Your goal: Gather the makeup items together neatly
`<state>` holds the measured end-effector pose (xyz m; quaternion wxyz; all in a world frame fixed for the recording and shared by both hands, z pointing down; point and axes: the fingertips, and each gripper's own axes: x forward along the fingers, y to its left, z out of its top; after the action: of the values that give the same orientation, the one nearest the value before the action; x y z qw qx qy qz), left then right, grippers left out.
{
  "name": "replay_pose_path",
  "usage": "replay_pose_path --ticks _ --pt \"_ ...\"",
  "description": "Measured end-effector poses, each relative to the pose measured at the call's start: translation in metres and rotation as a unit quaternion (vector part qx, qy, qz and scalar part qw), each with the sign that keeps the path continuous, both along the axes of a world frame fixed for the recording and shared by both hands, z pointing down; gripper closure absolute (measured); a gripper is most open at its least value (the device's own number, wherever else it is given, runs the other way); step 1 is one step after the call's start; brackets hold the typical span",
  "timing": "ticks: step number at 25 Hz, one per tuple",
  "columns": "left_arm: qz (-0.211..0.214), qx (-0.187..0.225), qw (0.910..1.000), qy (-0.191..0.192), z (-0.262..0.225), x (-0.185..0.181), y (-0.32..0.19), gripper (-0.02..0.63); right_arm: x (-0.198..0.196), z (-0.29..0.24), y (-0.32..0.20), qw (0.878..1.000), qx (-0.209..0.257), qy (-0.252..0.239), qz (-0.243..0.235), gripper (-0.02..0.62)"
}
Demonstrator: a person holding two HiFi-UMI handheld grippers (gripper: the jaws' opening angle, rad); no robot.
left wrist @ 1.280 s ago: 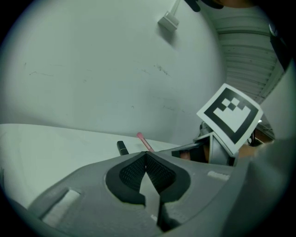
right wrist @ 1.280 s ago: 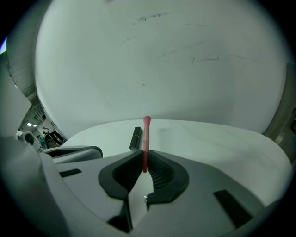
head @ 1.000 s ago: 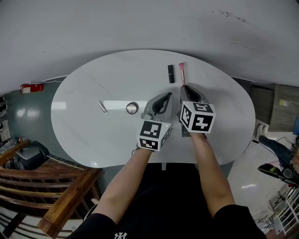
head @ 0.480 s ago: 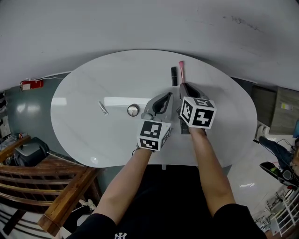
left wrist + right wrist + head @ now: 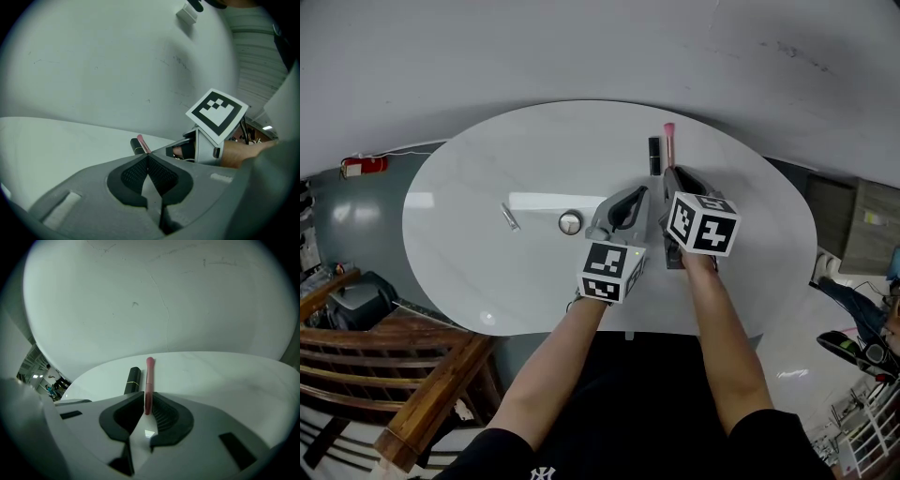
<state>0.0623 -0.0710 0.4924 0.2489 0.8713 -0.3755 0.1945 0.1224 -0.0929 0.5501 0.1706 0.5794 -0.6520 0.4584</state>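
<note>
A small silver tube point(image 5: 509, 217) lies well off to the left of the left hand-held gripper point(image 5: 147, 154), w/ a round pot point(image 5: 570, 222) just beside that gripper's left flank. Both sit on the white surface point(image 5: 469, 253), apart from the other two items. The left hand-held gripper is closed tight, pads meeting, nothing btwn them. Just ahead of the right hand-held gripper point(image 5: 148, 394) a black lipstick point(image 5: 132, 380) lies lengthwise, & the pink stick point(image 5: 149, 376) lies parallel on its right, v. close, poss. touching; can't tell. The right hand-held gripper is narrow, tips closed on the near end of the pink stick. Its jaws have just been opening a little, so the step looks like the set-down. To do it well: see the stick rests flat before letting go fully, open only enough to clear it, then draw straight back along its length so neither pad drags it askew or knocks the lipstick, which prob. rolls easily. The pot & tube are yet to be brought over to this pair. Writing: none legible. The lipstick shows a thin gold band but no readable brand. The marker cubes point(image 5: 703, 225) carry only black-&-white squares. A white emblem point(image 5: 540, 473) on the person's dark top is too small to read.
</note>
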Motion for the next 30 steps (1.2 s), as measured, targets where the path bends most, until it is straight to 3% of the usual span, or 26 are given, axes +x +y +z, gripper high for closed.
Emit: replay_pose_path --ticks 16,30 --pt "-0.001 0.014 0.9998 0.013 -0.019 -0.013 0.007 0.597 -0.010 -0.042 0.013 0.999 0.030 0.017 -0.004 0.532" --pt "0.000 0.039 0.9990 0.021 -0.046 -0.053 0.043 0.597 -0.071 -0.085 0.049 0.996 0.088 -0.003 -0.028 0.577"
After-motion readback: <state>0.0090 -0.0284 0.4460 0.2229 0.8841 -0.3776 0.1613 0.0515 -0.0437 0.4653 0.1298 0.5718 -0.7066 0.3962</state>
